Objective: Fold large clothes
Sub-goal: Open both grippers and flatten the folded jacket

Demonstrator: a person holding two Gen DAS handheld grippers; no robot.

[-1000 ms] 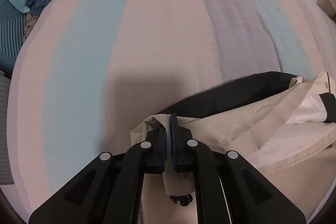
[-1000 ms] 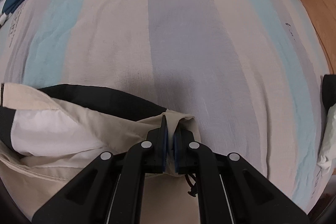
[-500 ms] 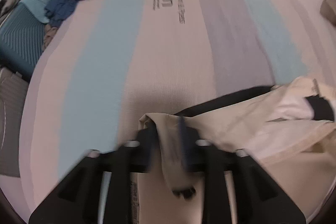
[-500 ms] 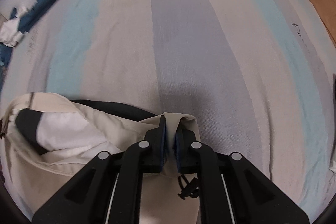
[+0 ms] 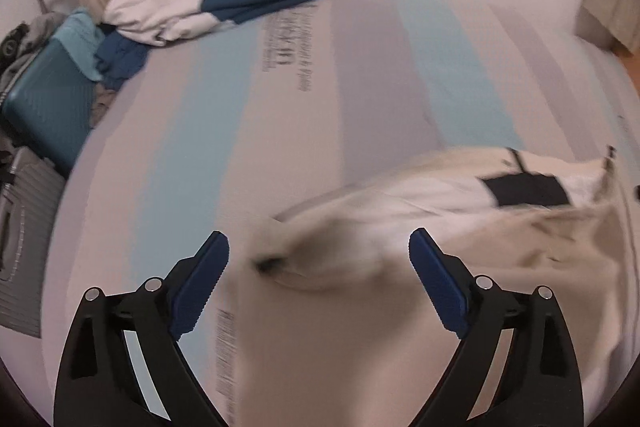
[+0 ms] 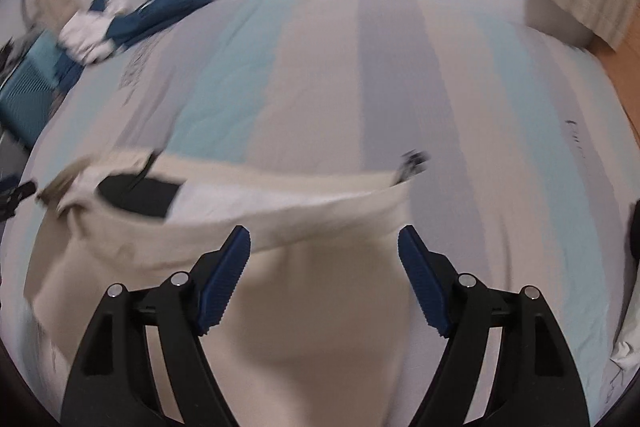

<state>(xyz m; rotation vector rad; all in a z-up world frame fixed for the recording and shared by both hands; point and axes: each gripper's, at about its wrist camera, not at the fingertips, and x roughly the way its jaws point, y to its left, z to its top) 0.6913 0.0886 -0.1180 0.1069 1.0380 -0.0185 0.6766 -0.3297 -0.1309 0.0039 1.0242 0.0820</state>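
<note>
The left gripper (image 5: 319, 257) shows its two black arms spread wide, the ribbed blue pads (image 5: 202, 277) well apart; its jaws have just been opening, and the cloth under the gap touches neither pad. The right gripper (image 6: 324, 255) stands the same way, jaws just opened, pads clear of the fabric.

The beige garment (image 5: 400, 291) fills the lower centre and right of the left view, soft and motion-blurred, with a paler lining and a black rectangular patch (image 5: 524, 190) toward its right end. In the right view it spreads from the left edge to the centre, its upper edge a long, slightly rumpled line.

It lies on a striped bedsheet (image 5: 224, 131) of pale blue, grey and cream bands with dark printed lettering. In the upper left a crumpled navy-and-white garment (image 5: 224, 3) lies heaped by a ribbed teal suitcase (image 5: 44, 99).
</note>
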